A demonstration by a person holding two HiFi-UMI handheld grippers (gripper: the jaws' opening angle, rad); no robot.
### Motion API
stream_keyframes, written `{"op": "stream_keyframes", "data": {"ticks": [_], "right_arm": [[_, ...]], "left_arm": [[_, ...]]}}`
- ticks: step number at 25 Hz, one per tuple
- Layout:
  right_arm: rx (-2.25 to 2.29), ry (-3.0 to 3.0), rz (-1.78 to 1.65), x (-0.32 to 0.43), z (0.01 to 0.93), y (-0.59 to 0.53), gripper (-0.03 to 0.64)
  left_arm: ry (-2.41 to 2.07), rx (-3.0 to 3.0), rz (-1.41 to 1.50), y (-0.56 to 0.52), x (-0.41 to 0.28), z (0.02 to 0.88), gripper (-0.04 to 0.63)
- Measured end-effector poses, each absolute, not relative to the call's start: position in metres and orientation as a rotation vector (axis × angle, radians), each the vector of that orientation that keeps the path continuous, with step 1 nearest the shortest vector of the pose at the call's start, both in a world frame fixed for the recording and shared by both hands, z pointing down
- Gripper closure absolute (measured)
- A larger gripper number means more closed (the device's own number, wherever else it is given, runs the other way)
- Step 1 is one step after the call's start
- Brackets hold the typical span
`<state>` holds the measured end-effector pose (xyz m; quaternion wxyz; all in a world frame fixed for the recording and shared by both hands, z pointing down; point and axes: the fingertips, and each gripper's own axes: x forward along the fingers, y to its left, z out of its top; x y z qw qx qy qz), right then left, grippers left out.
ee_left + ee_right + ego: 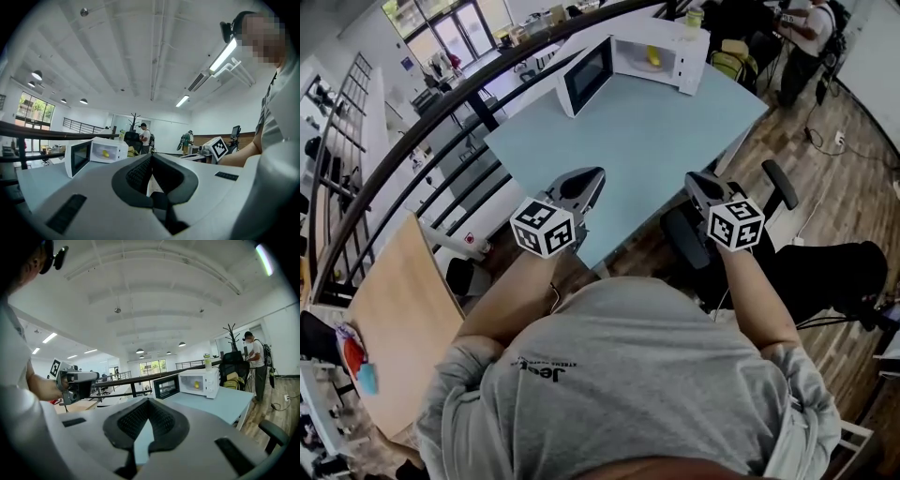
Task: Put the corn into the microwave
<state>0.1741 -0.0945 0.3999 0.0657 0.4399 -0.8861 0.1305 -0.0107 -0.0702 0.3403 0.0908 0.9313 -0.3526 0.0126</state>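
The white microwave (661,58) stands at the far end of the light blue table (628,150) with its door (586,75) swung open to the left. The yellow corn (652,58) lies inside it, also seen as corn (106,153) in the left gripper view and corn (197,385) in the right gripper view. My left gripper (584,180) and right gripper (697,182) hover over the table's near edge, far from the microwave. Both point toward it, shut and with nothing held. Each gripper view shows the jaw tips meeting: left gripper (151,158), right gripper (146,401).
A green-capped bottle (694,17) stands on the microwave. A black office chair (773,192) sits by the table's right near corner. A dark railing (441,122) runs along the left, with a wooden desk (398,319) beyond it. People stand at the back right (806,37).
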Motion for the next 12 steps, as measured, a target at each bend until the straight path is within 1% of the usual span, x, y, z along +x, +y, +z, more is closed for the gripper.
{"op": "stream_keyframes", "data": {"ticks": [4,12], "right_arm": [[1.389,-2.646,0.4,0.157,0.397,-0.092,0.598],[1.546,-2.592,0.432,0.123,0.377,-0.081,0.598]], "left_arm": [[-0.955,2.812,0.026,-0.077,-0.028,0.334,0.577],[-0.842,2.845,0.011,-0.09,-0.097,0.323,0.577]]}}
